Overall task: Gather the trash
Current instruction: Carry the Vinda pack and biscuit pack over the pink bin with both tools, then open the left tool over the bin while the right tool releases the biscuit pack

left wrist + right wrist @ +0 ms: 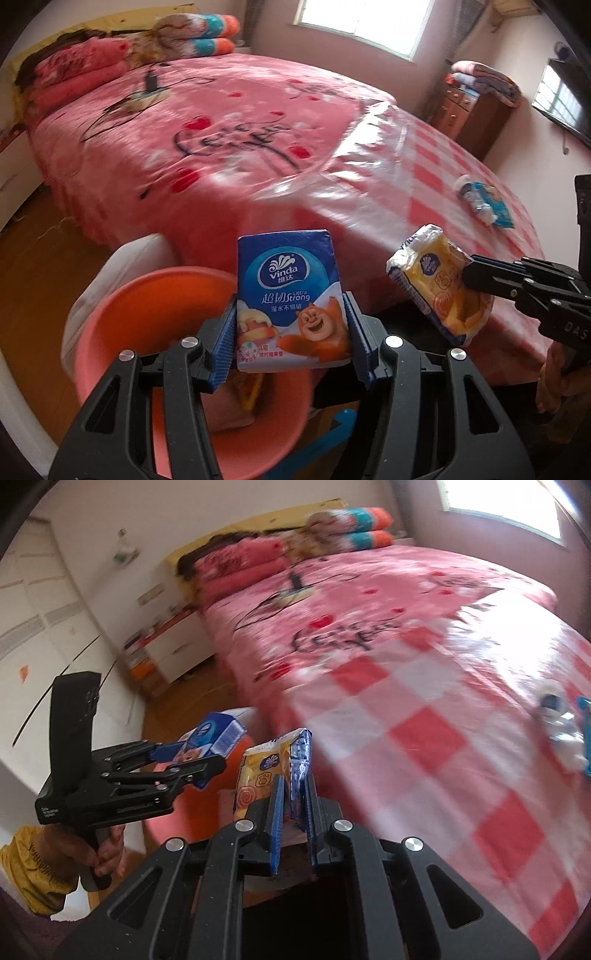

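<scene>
My left gripper (291, 314) is shut on a blue Vinda tissue pack (291, 295), held upright just over the near rim of an orange-pink bin (147, 314). In the right wrist view that same blue pack (214, 738) sticks out of the left gripper (192, 760) at the left, above the bin (177, 819). My right gripper (293, 797) is shut on a crumpled yellow tissue wrapper (266, 771). From the left wrist view the yellow wrapper (439, 284) hangs to the right of the bin, pinched by the right gripper (469, 273). Something yellow lies inside the bin.
A bed with a pink blanket (221, 122) and a shiny red-and-white checked cover (443, 738) fills the background. More scraps, white and blue (484, 199), lie on the checked cover at the right. A white bag or cloth (122, 258) sits behind the bin. Wooden floor lies to the left.
</scene>
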Tool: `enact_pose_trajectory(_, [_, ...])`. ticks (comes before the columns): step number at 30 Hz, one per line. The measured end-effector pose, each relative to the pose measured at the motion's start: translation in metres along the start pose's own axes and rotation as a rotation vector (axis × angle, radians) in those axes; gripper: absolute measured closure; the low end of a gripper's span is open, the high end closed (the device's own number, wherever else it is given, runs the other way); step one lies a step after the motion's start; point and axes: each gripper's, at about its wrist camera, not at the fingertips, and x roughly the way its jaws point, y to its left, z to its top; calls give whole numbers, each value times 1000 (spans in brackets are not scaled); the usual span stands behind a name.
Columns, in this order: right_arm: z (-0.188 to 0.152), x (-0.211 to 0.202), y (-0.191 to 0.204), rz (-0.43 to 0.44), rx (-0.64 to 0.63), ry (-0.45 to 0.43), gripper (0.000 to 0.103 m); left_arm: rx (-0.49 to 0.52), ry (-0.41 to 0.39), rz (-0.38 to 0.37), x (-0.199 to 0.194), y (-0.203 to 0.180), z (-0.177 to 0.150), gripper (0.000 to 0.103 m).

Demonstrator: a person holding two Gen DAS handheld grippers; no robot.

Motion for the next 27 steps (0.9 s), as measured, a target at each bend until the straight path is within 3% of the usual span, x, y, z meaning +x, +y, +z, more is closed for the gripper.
enact_pose_trajectory(12, [-1,63,69,120,-127,154,91,-122,59,107,1,67,-38,48])
enact_pose_trajectory(17, [-8,84,83,109,-167,206,87,-148,93,123,11,81,-49,47])
enact_pose_trajectory(19, [-13,92,80,87,-142,223,67,-143,118,166,16,85,-52,33])
enact_pose_trajectory(21, [-17,91,73,102,-94,207,34,-144,120,198,17,87,-54,27])
enact_pose_trajectory(27, [-17,66,57,-12,-87,87,17,-172,106,211,16,91,-49,23])
